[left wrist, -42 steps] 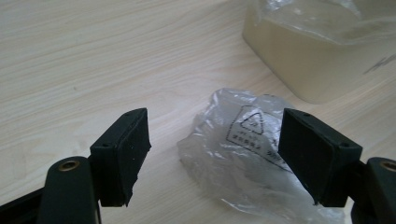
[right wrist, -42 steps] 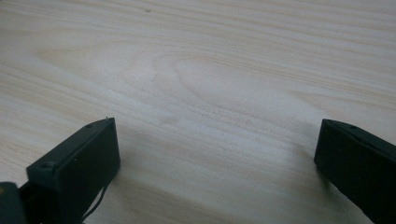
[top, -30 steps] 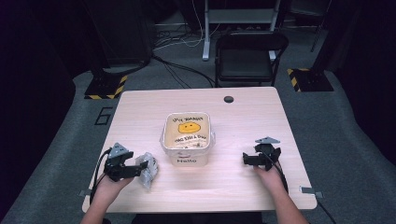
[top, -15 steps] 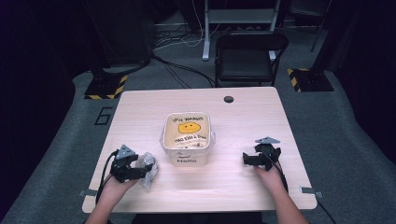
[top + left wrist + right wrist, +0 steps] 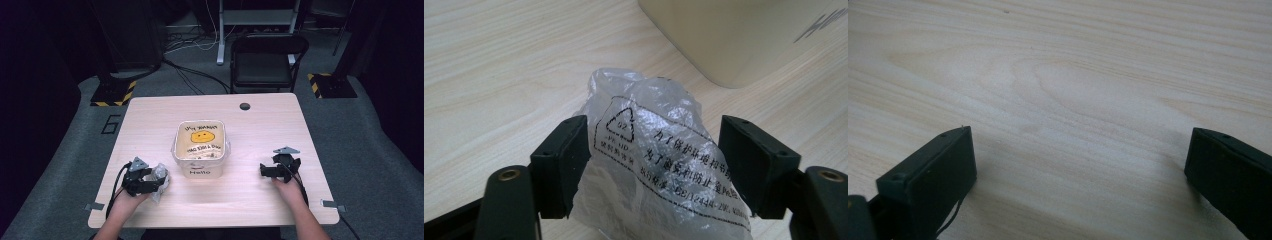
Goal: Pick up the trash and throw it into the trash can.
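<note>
High view: left gripper (image 5: 152, 182) low at crumpled clear plastic bag (image 5: 159, 176) on pale wooden table (image 5: 280, 120), just beside cream square tub (image 5: 200, 149); right gripper (image 5: 265, 170) well apart. Left gripper view: jaws just been closing, bag (image 5: 654, 165) between, pads touching film, grip seemingly not firm yet. Right gripper view: jaws spread wide, holding nothing. Risk: slick film slipping out if lifted early.
</note>
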`<action>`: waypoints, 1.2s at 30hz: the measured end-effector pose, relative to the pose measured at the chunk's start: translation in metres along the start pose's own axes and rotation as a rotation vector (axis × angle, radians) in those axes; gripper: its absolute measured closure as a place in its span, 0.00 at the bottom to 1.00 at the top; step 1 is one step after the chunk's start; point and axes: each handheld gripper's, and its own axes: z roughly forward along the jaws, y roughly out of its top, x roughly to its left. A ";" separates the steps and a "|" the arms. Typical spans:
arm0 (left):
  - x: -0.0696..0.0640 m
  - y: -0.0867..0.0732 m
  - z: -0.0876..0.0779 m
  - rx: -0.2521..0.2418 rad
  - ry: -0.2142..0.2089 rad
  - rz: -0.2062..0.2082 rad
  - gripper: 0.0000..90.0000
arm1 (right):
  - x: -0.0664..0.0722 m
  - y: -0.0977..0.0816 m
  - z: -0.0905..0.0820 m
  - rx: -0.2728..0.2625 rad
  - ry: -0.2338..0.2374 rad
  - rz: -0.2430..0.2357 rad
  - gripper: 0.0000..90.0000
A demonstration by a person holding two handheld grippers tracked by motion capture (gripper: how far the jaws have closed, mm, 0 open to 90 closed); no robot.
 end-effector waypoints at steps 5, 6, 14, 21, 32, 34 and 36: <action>-0.001 -0.001 0.002 0.018 0.000 0.012 0.39 | 0.000 0.000 0.000 0.000 0.000 0.000 0.00; -0.002 -0.002 0.003 0.020 0.001 0.014 0.40 | 0.000 0.000 0.000 0.000 0.000 0.000 0.00; -0.001 -0.005 0.007 0.052 -0.011 0.019 0.51 | 0.000 0.000 0.000 0.000 0.000 0.000 0.00; 0.002 -0.005 0.007 0.061 -0.015 0.037 0.60 | 0.000 0.000 0.000 0.000 0.000 0.000 0.00; 0.010 0.000 -0.006 0.058 -0.027 0.037 0.64 | 0.000 0.000 0.000 0.000 0.000 0.000 0.00; 0.011 0.001 -0.008 0.051 -0.023 0.031 0.64 | 0.000 0.000 0.000 0.000 0.000 0.000 0.00; 0.013 0.002 -0.010 0.048 -0.015 0.036 0.64 | 0.000 0.000 0.000 0.000 0.000 0.000 0.00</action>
